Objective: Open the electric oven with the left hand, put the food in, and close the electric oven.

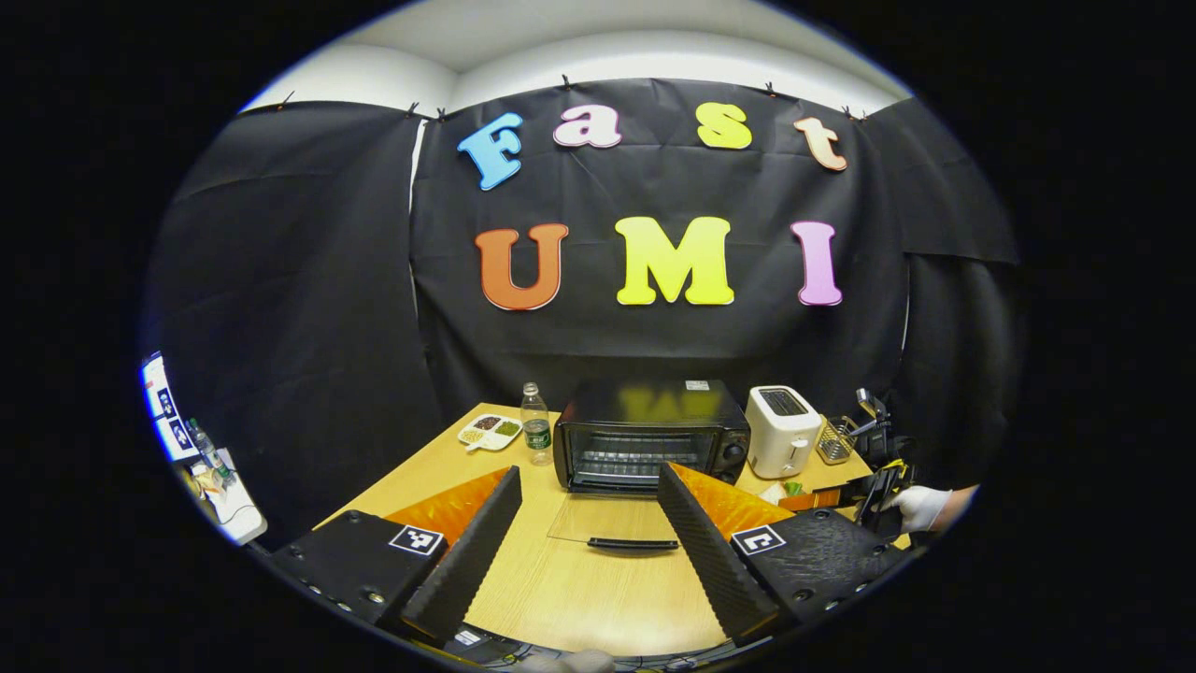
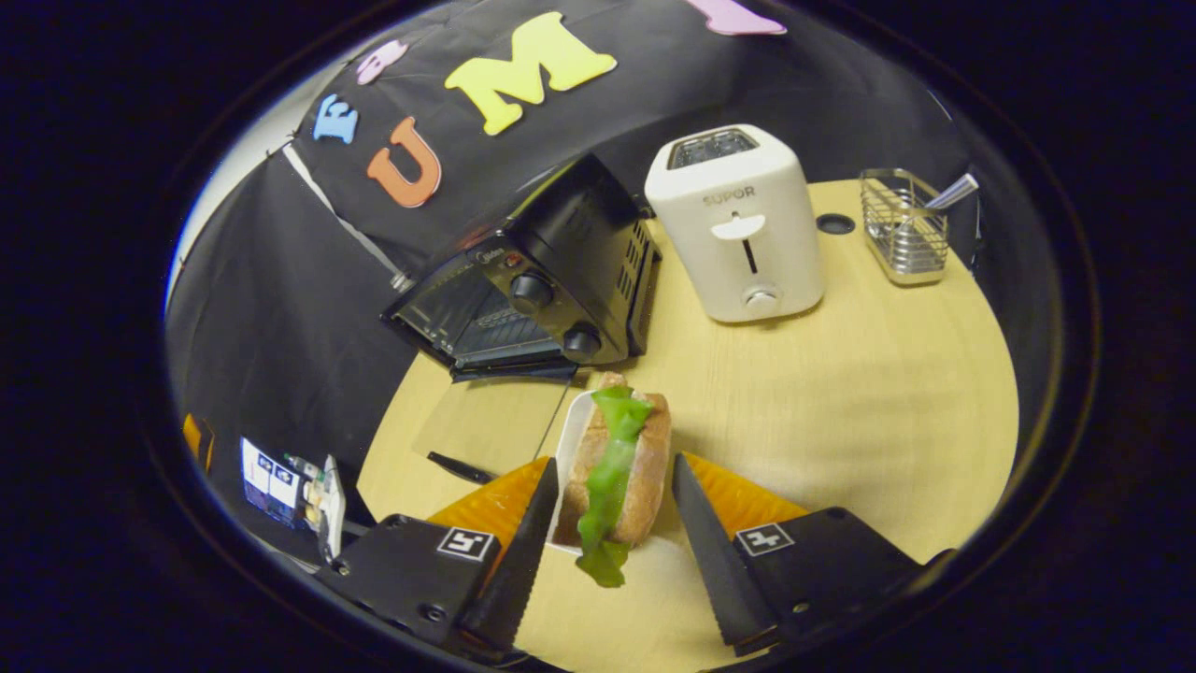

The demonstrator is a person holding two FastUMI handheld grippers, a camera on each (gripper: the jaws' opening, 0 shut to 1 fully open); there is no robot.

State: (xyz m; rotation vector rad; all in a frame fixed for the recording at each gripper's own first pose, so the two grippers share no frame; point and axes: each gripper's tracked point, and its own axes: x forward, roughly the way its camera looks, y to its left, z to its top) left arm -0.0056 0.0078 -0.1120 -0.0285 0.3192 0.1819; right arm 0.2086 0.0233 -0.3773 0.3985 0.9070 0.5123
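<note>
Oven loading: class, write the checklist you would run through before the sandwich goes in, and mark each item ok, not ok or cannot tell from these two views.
1. Oven door open: ok, the glass door lies flat on the table, handle toward the camera.
2. Rack inside free: ok, as far as the left gripper view shows.
3. Left gripper clear of the door: ok, open, holding nothing.
4. Sandwich secured: cannot tell; it sits in a white tray between the right gripper fingers, but contact is unclear.
5. Path to the oven: ok, bare table between; the toaster stands to the side.
6. Lettuce staying put: not ok, it hangs off the near end.
</note>
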